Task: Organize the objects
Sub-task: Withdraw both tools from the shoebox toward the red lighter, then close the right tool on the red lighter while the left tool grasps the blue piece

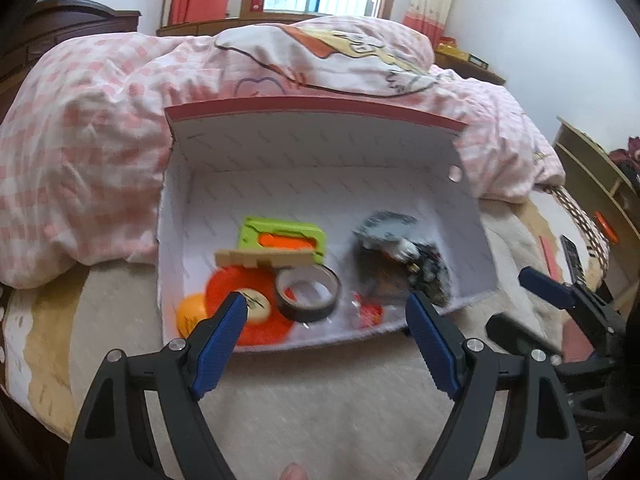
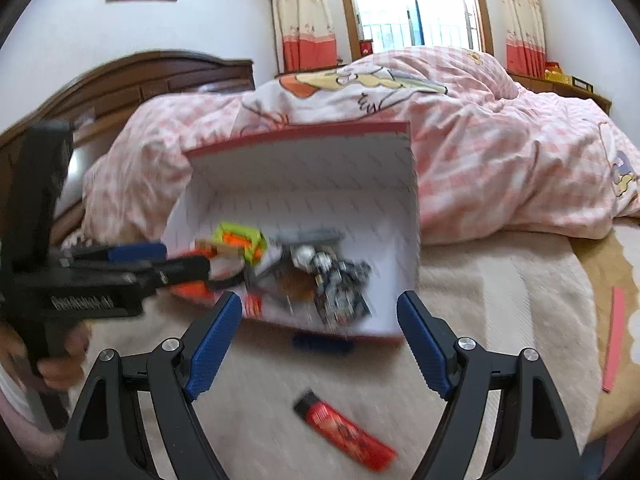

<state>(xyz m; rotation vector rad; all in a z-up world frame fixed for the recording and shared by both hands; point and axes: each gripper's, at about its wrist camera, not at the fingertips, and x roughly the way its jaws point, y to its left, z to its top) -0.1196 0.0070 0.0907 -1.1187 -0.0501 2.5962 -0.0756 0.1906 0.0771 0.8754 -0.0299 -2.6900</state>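
- My right gripper [image 2: 320, 320] is released, jaws spread wide with nothing between them, hovering over the bed's cream blanket [image 2: 500, 300].
- Just below and slightly ahead of it lies the red tube [image 2: 344, 428], still loose on the blanket and pointing diagonally. I judge this the next thing to collect.
- To take it well, I would turn the wrist so the jaws cross the tube's short width, come down over its middle, and close gently, since the soft blanket may let it sink or roll.
- A dark blue item [image 2: 322, 343] sits between this gripper and the box; it is too blurred to name.
- My left gripper [image 1: 326, 314] is also released and empty, poised at the near rim of the white box [image 1: 472, 220].
- Ahead of the left gripper, the box holds an orange ball [image 1: 190, 314], an orange disc with a cream hub [image 1: 256, 304], a roll of dark tape [image 1: 308, 292], a tan wooden piece [image 1: 264, 258], a green and orange tool [image 1: 284, 238], and a grey jumble of small parts [image 1: 400, 256].
- The box leans open against the pink checked quilt [image 1: 80, 152], so I would drop the tube into the clear patch toward its far wall.
- A thin red strip [image 2: 614, 340] lies well off to the right gripper's right.
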